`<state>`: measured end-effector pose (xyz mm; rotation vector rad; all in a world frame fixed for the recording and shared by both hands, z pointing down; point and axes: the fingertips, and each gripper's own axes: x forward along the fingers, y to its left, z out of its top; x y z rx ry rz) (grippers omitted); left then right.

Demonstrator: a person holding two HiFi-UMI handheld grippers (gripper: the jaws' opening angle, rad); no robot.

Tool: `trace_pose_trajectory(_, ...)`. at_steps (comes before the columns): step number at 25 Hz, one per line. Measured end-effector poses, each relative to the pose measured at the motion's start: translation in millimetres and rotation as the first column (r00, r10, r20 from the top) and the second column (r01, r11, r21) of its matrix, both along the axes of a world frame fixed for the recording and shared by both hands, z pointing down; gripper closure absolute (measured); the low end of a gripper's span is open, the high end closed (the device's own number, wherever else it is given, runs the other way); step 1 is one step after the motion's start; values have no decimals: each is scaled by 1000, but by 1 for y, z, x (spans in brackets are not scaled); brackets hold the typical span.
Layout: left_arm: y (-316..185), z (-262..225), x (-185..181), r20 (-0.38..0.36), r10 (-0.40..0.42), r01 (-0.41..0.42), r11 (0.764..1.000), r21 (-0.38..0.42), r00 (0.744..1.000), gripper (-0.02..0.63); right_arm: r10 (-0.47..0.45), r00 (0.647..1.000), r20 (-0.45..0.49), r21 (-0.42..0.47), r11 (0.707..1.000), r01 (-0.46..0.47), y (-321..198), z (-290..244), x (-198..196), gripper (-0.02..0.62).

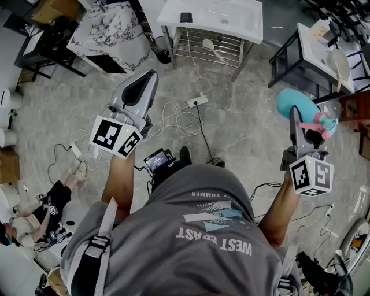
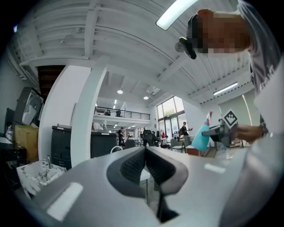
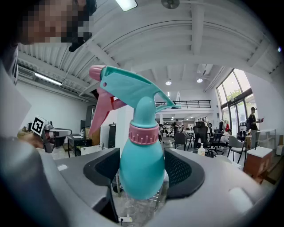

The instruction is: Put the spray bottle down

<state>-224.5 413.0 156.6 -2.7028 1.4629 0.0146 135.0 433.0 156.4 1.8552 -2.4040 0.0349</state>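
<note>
A teal spray bottle [image 3: 142,155] with a pink trigger and pink collar stands upright between the pads of my right gripper [image 3: 142,174], which is shut on its belly. In the head view the spray bottle [image 1: 300,104] is held in the air at the right, over the floor, in front of the right gripper [image 1: 296,122]. My left gripper [image 1: 145,78] is at the left, held level with nothing in it. In the left gripper view its dark pads meet, so the left gripper [image 2: 145,151] is shut and empty. The spray bottle [image 2: 202,135] shows far to its right.
A white stand [image 1: 231,20] with a phone [image 1: 186,17] on it is straight ahead, with a wire rack under it. A marble-topped block [image 1: 110,34] is at the far left, a dark table [image 1: 289,55] with a white top at the right. Cables and a power strip [image 1: 196,102] lie on the grey floor.
</note>
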Motion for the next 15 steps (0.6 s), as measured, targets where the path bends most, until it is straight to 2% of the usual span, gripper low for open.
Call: trace_pose_trajectory(15,-9,2,4,21,26,-26,1000,-3,999,603,-3,999,39,-38,999,5,-5,11,-3,276)
